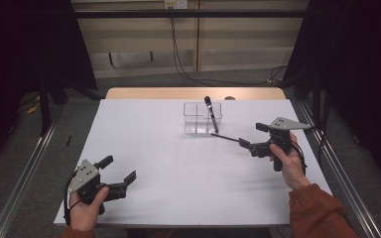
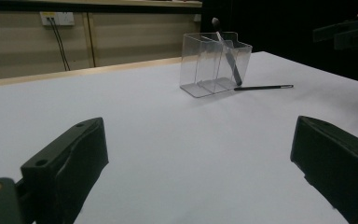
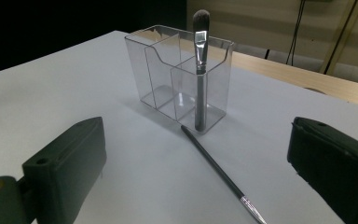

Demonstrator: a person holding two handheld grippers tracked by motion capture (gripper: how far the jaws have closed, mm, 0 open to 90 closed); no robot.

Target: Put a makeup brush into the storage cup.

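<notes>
Liner brush (image 3: 219, 169): thin dark stick lying on white counter (image 1: 178, 163) just beside clear plastic organiser (image 3: 179, 77), tip cut off | makeup brush (image 3: 199, 70) upright inside | right gripper (image 1: 259, 139) wide, empty | left gripper (image 1: 119, 171) wide, empty

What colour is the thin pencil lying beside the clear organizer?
Dark grey or black, with a silver tip: the thin pencil shows best in the right gripper view.

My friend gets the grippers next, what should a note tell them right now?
Left gripper: open, holding nothing, near the table's front left corner.
Right gripper: open, holding nothing, pointed at the thin pencil.
Done: makeup brush stands bristles up in the clear organizer, in an end compartment.
Left: the thin pencil lies flat on the table just beside the organizer; it probably goes in next.
</notes>
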